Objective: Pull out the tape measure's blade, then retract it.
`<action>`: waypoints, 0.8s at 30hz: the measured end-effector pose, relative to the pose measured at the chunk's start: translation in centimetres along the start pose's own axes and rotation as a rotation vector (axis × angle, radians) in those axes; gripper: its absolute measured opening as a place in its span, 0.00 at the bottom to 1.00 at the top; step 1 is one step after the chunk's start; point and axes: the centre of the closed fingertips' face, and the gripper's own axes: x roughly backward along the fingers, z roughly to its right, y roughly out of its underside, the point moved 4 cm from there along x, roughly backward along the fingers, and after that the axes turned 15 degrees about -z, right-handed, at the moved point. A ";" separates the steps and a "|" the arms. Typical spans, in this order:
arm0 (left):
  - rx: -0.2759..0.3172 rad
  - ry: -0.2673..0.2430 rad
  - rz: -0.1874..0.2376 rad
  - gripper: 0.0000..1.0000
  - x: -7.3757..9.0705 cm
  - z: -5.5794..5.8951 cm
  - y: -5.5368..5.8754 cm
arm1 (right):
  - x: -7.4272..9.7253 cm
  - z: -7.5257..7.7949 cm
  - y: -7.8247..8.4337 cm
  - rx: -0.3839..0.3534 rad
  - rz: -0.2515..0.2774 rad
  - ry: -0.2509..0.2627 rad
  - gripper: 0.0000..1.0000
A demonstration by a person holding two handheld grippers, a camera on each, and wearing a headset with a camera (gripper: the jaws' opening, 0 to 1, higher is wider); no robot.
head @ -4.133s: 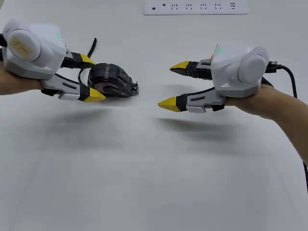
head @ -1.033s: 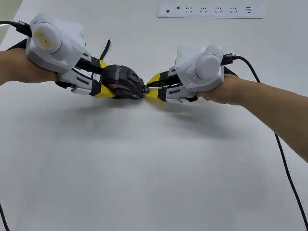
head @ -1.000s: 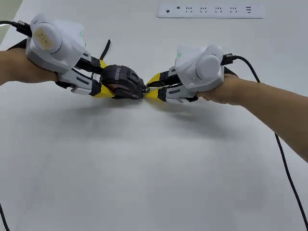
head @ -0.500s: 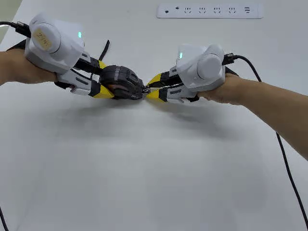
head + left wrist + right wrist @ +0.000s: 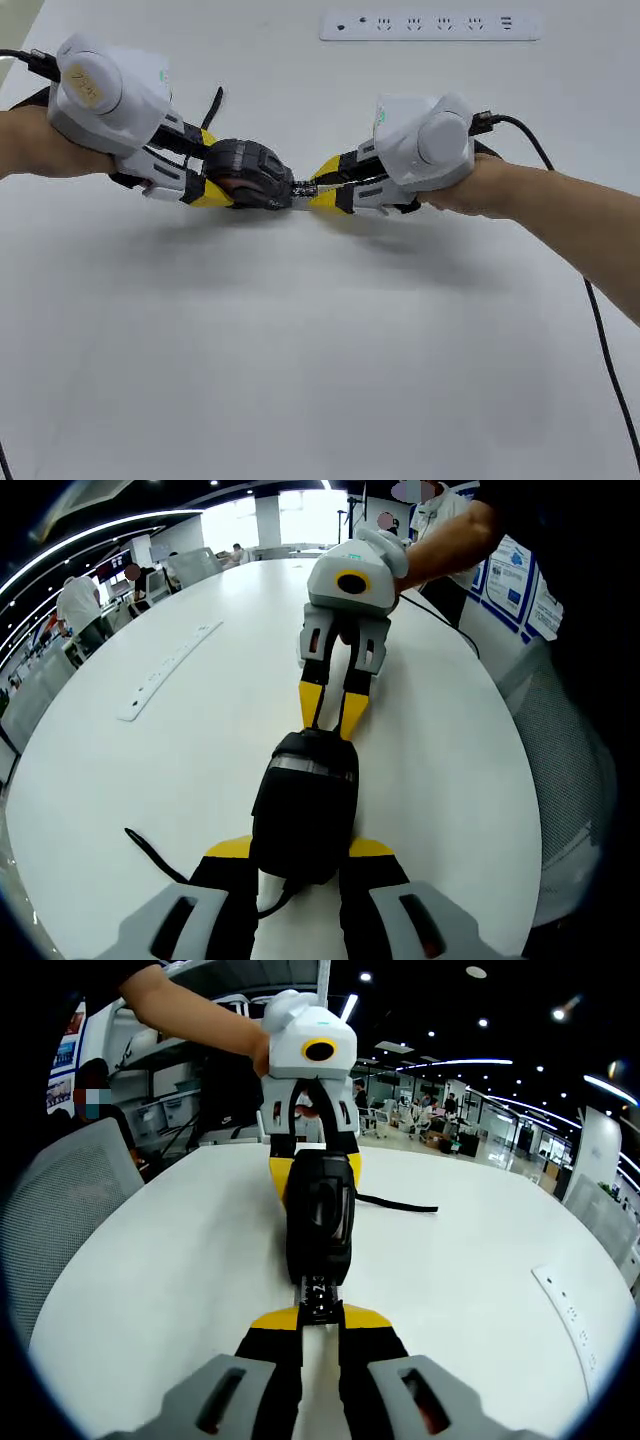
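Note:
A black tape measure (image 5: 245, 175) is held just above the white table (image 5: 300, 350), my left gripper (image 5: 208, 165) shut on its case from the left. My right gripper (image 5: 322, 185) faces it from the right, its yellow tips shut on the blade's end hook (image 5: 303, 188). A very short bit of blade shows between case and tips. In the left gripper view the case (image 5: 305, 800) sits between my left gripper's (image 5: 303, 848) jaws, with the right gripper (image 5: 333, 708) beyond it. In the right gripper view my right gripper (image 5: 320, 1315) pinches the hook (image 5: 318, 1295) in front of the case (image 5: 320, 1210).
A white power strip (image 5: 430, 25) lies at the table's far edge. The tape measure's black wrist strap (image 5: 212, 105) trails behind the left gripper. A black cable (image 5: 600, 330) runs from the right gripper along the person's forearm. Office chairs and people stand beyond the table.
About four seconds ago the right gripper was open and well apart; it has since closed on the blade's hook. In the last half second a small gap opened between case and right tips.

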 end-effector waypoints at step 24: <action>0.009 0.003 0.003 0.28 0.0 -0.1 -0.1 | 2.1 0.0 1.6 -0.011 -0.014 -0.016 0.11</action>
